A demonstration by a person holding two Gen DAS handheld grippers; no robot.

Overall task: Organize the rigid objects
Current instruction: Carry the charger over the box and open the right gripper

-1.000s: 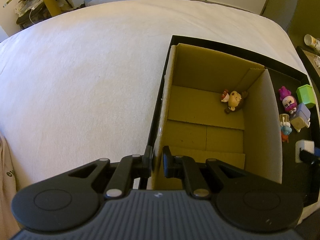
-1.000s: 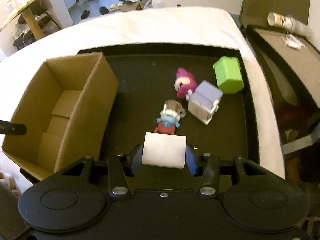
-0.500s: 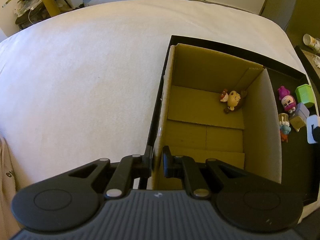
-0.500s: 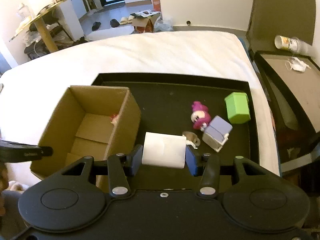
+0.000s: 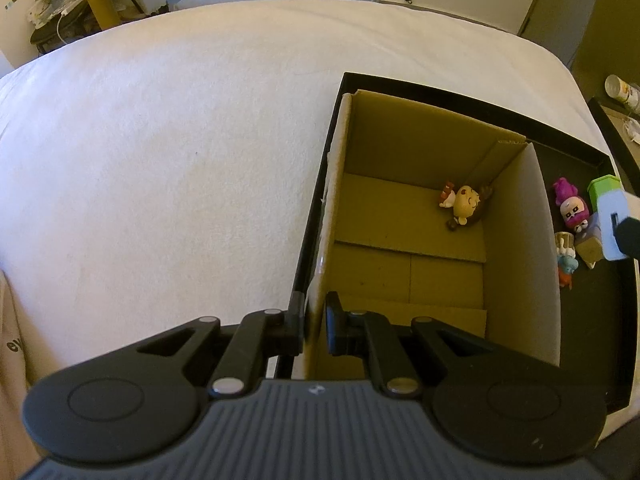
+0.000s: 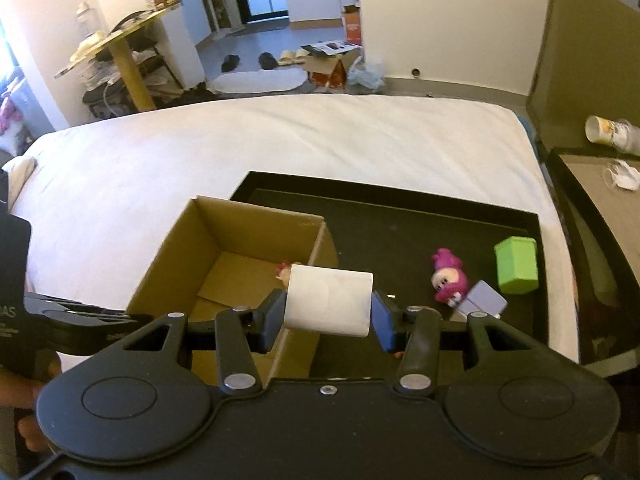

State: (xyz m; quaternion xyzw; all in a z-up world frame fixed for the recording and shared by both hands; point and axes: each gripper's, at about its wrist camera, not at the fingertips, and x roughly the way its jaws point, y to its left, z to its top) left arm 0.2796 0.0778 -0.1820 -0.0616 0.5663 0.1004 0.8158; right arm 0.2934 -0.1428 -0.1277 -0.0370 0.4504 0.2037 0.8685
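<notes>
An open cardboard box (image 5: 516, 240) stands at the left end of a black tray (image 6: 400, 236). My left gripper (image 5: 314, 328) is shut on the box's near left wall. A brown figurine (image 5: 464, 204) lies inside the box. My right gripper (image 6: 328, 310) is shut on a white block (image 6: 328, 300) and holds it in the air over the box's right wall (image 6: 316, 248); the block also shows in the left wrist view (image 5: 614, 224). On the tray lie a pink figure (image 6: 448, 276), a green cube (image 6: 516, 266), a lavender block (image 6: 484, 302) and a small blue-and-red figure (image 5: 566, 264).
The tray rests on a white mattress (image 6: 240, 152). A side table (image 6: 600, 188) with a cup (image 6: 608, 132) stands to the right. Beyond the bed are a shelf, shoes and boxes on the floor.
My right gripper has risen with the white block and moved left from over the tray floor to above the box's right wall. My left gripper has stayed clamped on the box.
</notes>
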